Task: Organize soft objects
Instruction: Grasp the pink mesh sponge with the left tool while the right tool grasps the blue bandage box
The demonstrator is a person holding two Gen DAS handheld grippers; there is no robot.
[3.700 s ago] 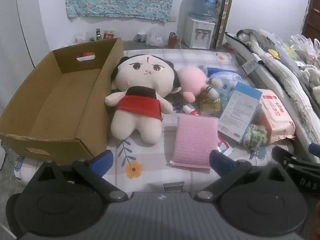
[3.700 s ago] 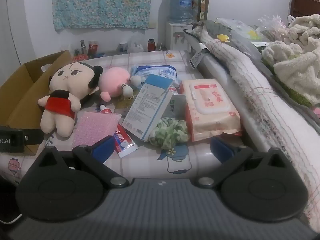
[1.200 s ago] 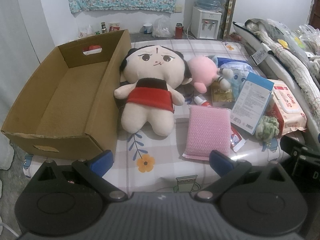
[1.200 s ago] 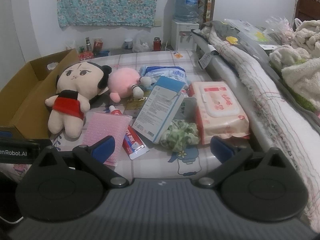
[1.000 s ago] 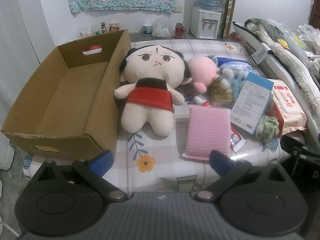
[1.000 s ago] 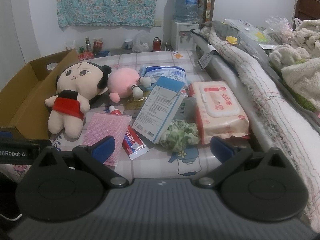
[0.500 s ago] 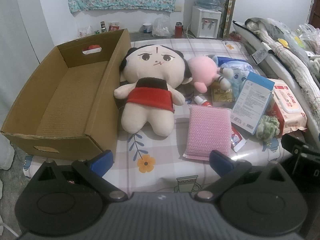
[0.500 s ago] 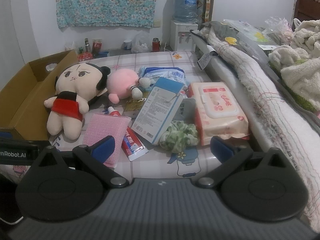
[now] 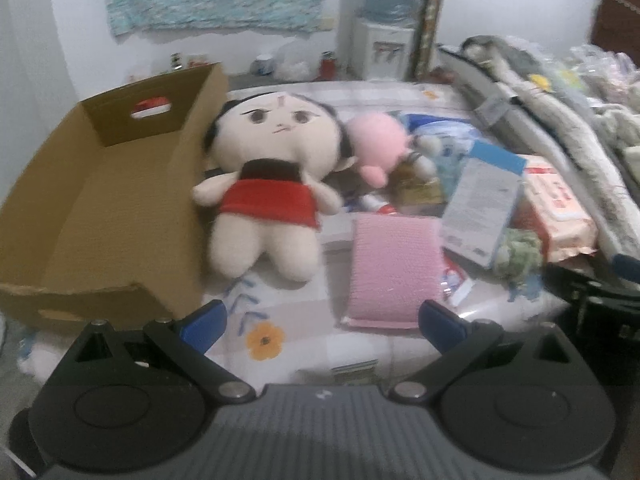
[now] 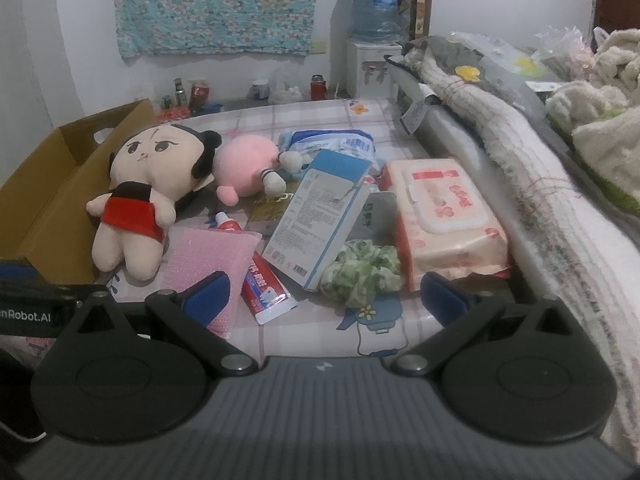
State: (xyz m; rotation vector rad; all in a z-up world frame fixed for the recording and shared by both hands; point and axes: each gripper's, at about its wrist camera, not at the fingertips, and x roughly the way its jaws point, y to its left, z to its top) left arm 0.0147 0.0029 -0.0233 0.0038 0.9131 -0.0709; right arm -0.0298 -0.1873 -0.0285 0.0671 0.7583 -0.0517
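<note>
left gripper (image 9: 320, 322) | black body, blue tips, silver screws, ribbed grey base

We see a toothpaste tube (image 10: 267, 288) lying beside a blue-and-white carton (image 10: 320, 216), with a water dispenser (image 10: 370, 40) against the far wall.

Dim indoor light; left view motion-blurred, right view sharp, both w/ fisheye bend & dark corners.

Soft and boxed things laid out on a patterned sheet.
A brown cardboard box (image 9: 100, 216) is set leftmost, the red-dressed plush doll (image 9: 272, 188) just beside it; a round pink plush (image 10: 244, 168) is placed right of the doll, a pink textured sponge pad (image 10: 208, 256) before it, and a green fabric scrunchie (image 10: 364, 272) before the wet-wipes pack (image 10: 444, 216).
</note>
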